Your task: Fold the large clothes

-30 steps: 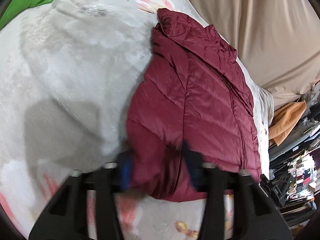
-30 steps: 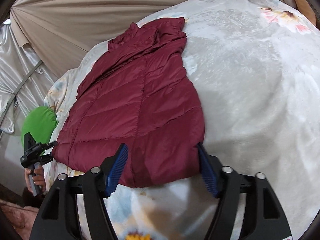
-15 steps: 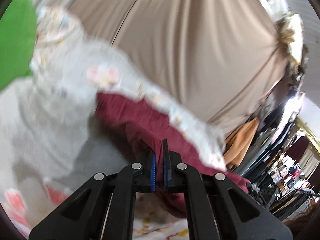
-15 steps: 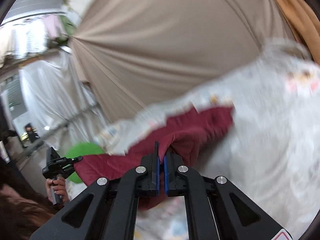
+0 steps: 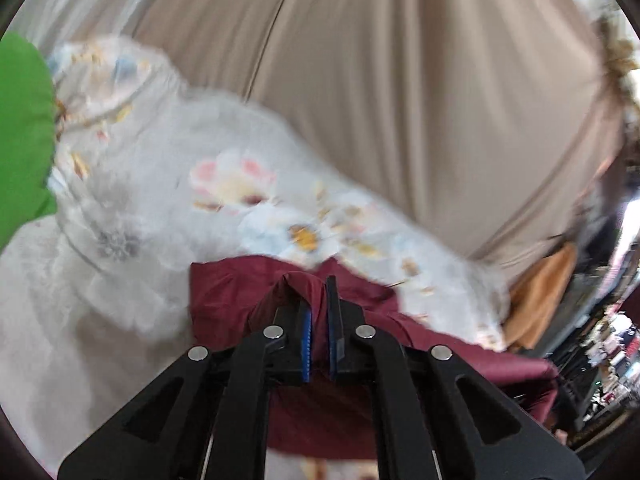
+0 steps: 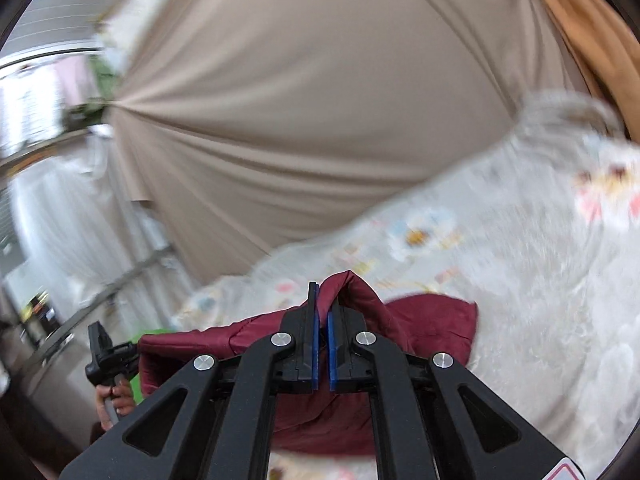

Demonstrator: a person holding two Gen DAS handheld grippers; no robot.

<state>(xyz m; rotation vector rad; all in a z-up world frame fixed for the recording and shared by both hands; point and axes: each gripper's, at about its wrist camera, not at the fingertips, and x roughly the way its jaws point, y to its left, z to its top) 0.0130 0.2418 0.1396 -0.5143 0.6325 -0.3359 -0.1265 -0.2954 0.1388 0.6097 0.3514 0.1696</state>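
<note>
A dark red quilted jacket (image 5: 224,292) lies on a pale floral blanket (image 5: 168,184). My left gripper (image 5: 319,292) is shut on a pinched fold of the jacket's hem and holds it raised off the blanket. My right gripper (image 6: 325,300) is shut on another part of the same hem, and the jacket (image 6: 432,320) hangs below and behind its fingers. The left gripper, held in a hand, also shows at the lower left of the right wrist view (image 6: 106,354). Most of the jacket is hidden under the grippers.
A beige curtain (image 5: 400,100) hangs behind the blanket. A green cushion (image 5: 20,132) lies at the far left. An orange cloth (image 5: 540,292) and cluttered shelves stand to the right. White drapes and metal rails (image 6: 60,216) are at the left of the right wrist view.
Both grippers were open over the jacket's hem, then shut on it and lifted. Since half a second ago both have carried the hem farther toward the curtain side.
</note>
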